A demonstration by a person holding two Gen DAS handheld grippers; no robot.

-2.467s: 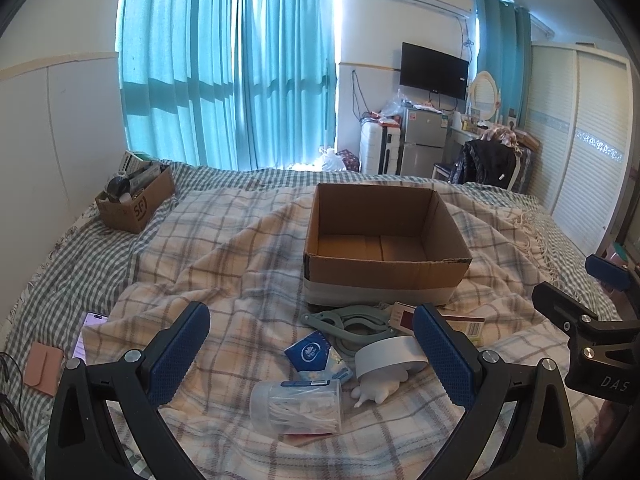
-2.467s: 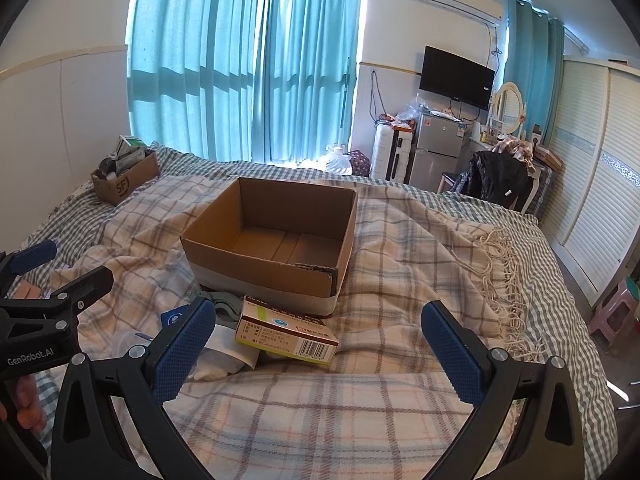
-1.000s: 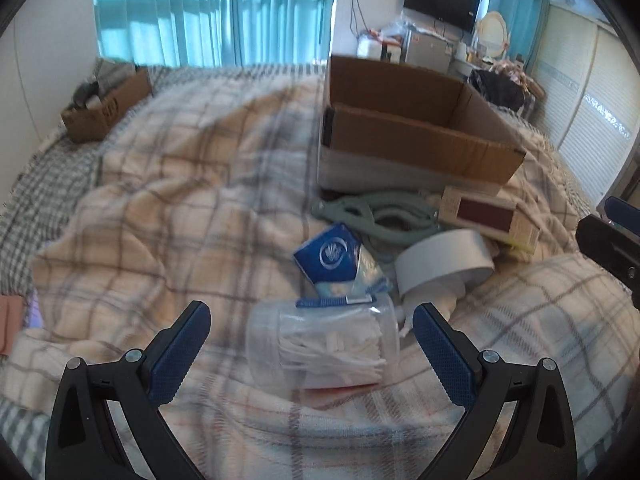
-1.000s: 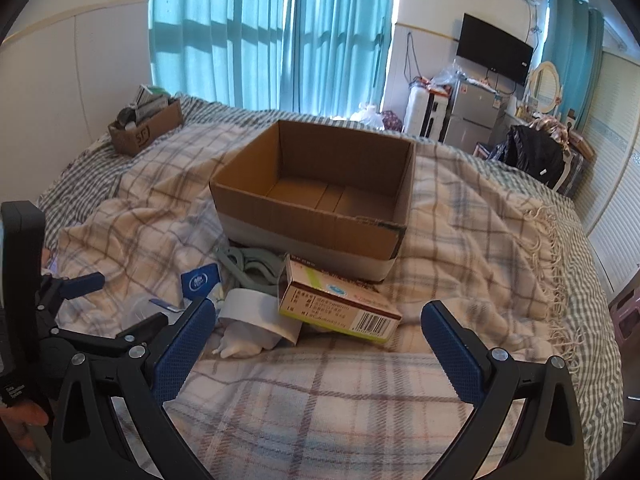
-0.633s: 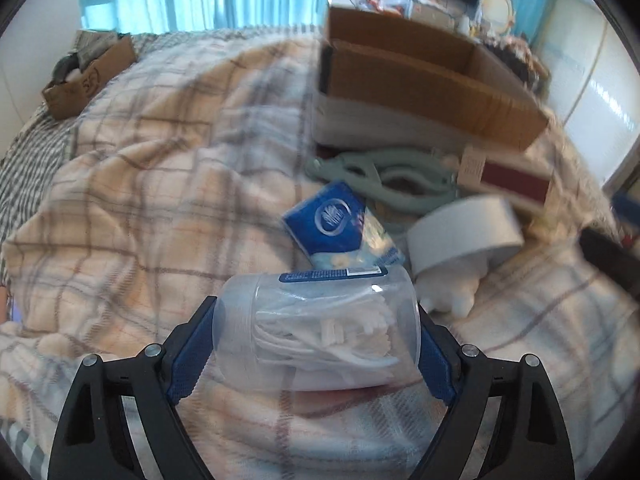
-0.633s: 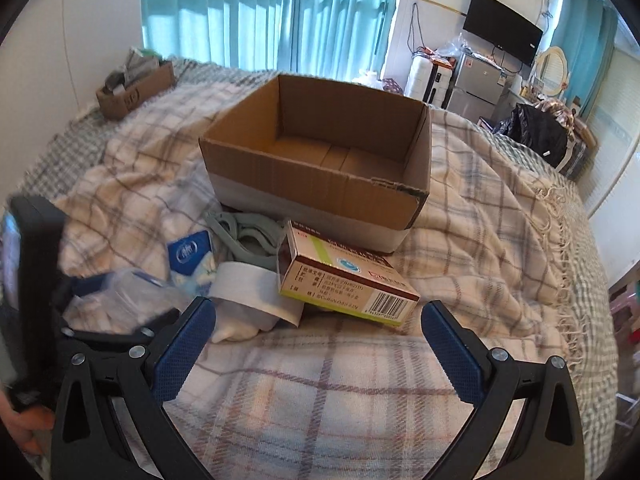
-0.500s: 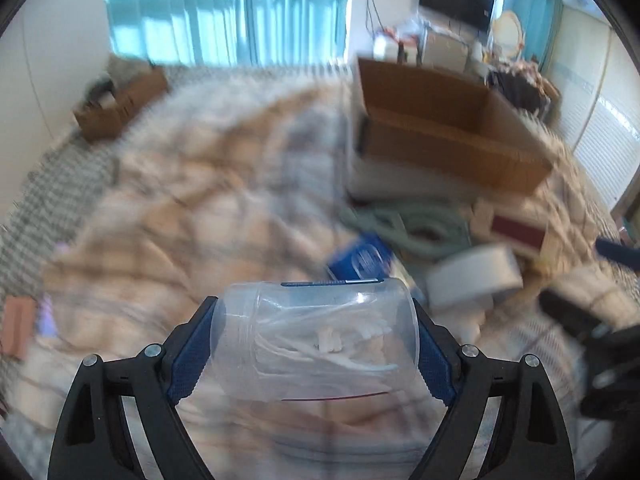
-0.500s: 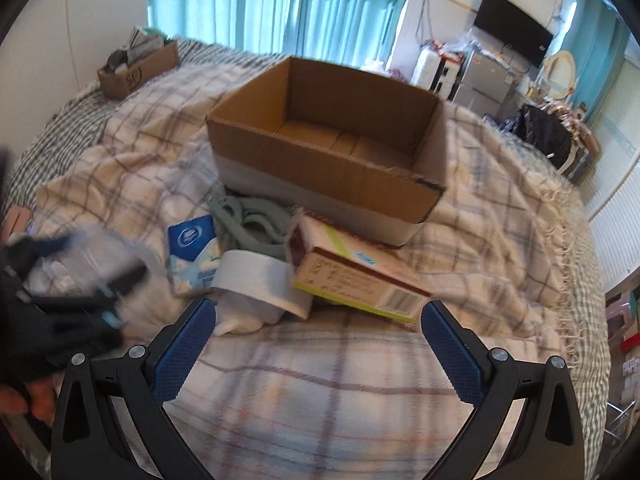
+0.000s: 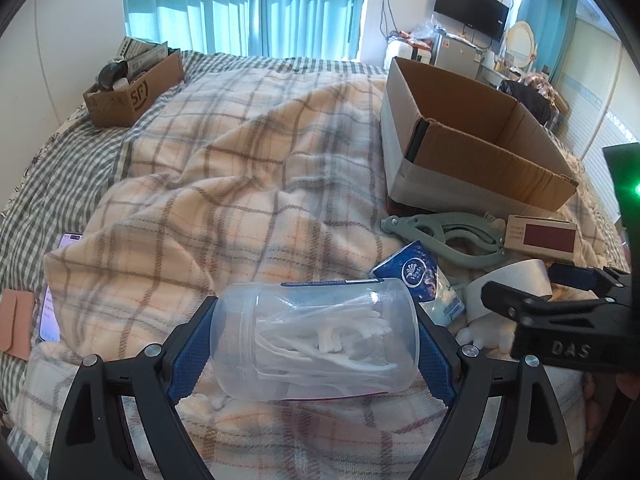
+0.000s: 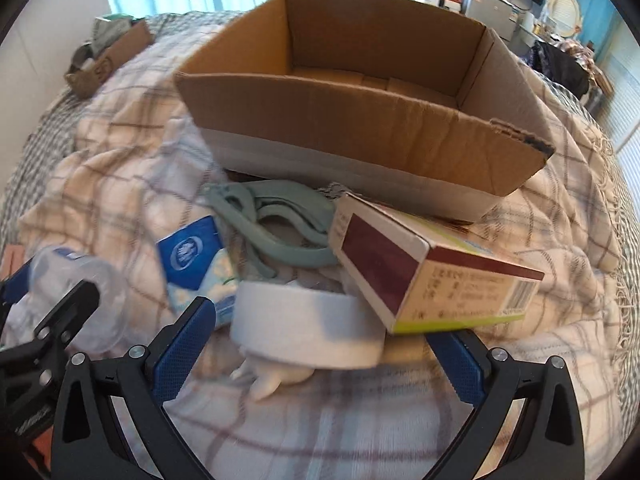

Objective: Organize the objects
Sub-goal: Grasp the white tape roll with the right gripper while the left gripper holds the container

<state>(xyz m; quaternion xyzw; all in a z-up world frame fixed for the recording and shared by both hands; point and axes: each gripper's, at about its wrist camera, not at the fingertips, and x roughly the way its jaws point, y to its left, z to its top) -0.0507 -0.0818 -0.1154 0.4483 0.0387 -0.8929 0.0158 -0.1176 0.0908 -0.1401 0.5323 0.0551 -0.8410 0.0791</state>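
My left gripper [image 9: 314,344] is shut on a clear plastic jar [image 9: 316,338] of white floss picks and holds it above the plaid blanket. An open cardboard box [image 9: 476,156] stands on the bed to the right; it also shows in the right wrist view [image 10: 360,120]. My right gripper [image 10: 316,344] is open, low over a white tape roll [image 10: 304,332] and a carton with a maroon side [image 10: 428,276]. A grey-green clamp [image 10: 276,216] and a blue tissue pack [image 10: 192,260] lie in front of the box.
A small cardboard box [image 9: 132,88] of odds and ends sits at the far left of the bed. A phone [image 9: 50,316] and a brown wallet [image 9: 16,324] lie at the left edge. The plaid blanket [image 9: 240,184] is rumpled. Teal curtains hang behind.
My left gripper has closed on the jar and lifted it off the blanket. My right gripper has moved down and closer to the tape roll and carton.
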